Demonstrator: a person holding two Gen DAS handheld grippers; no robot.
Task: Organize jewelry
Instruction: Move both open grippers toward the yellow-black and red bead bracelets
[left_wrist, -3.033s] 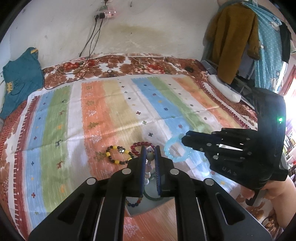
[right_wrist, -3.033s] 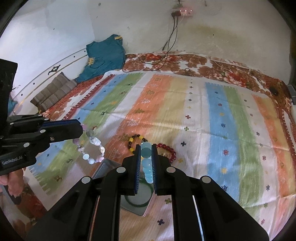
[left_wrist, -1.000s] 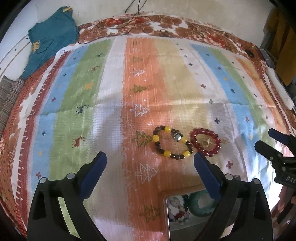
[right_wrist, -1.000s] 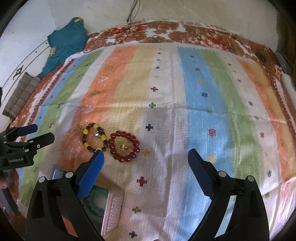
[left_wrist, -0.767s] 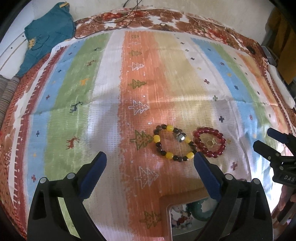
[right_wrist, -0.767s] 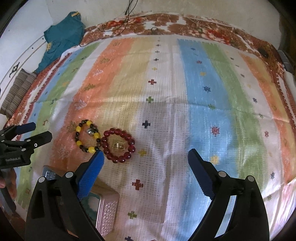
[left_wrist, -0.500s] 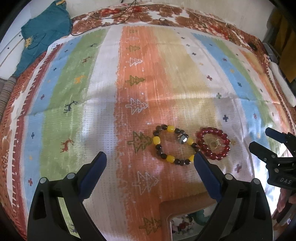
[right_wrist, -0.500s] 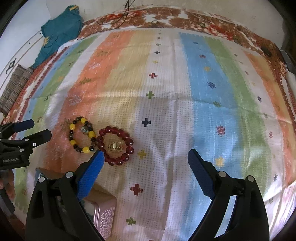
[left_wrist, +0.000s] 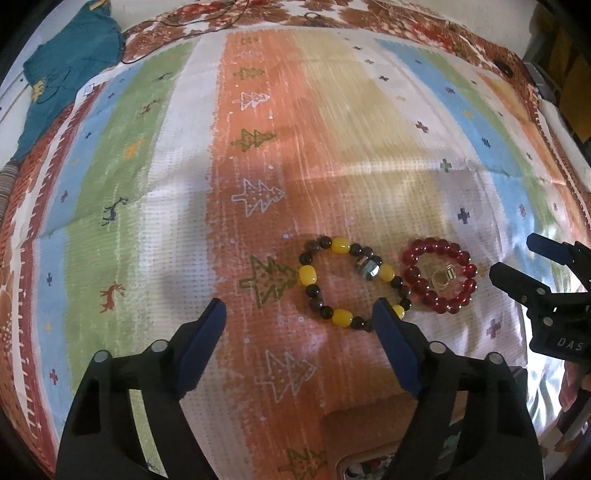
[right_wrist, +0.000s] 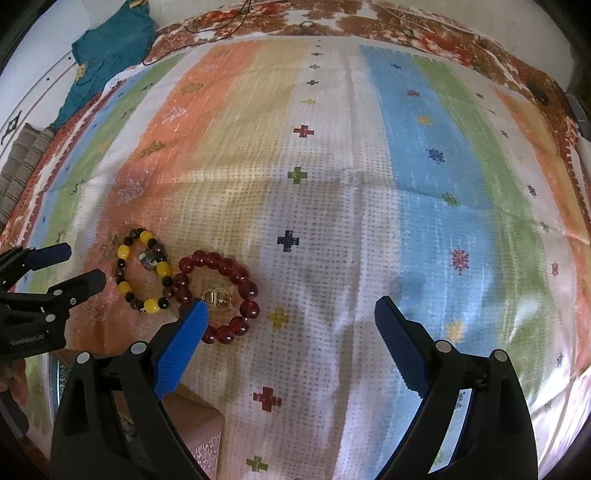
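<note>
Both grippers' jaws spread wide, holding nothing.

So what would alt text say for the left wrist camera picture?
Two beaded bracelets lie side by side on a striped cloth: a yellow and dark bracelet and a red bracelet. The left gripper hovers open before them; the right gripper enters at right.

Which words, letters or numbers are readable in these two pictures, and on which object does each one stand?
"DAS": white letters on the body of the right tool, at the right edge of the left wrist view; the rest is cut off by the frame.
White lettering on the body of the left tool, at the left edge of the right wrist view: too blurred to read.
Nothing readable on the yellow and dark bead bracelet, the red bead bracelet or the striped cloth.
</note>
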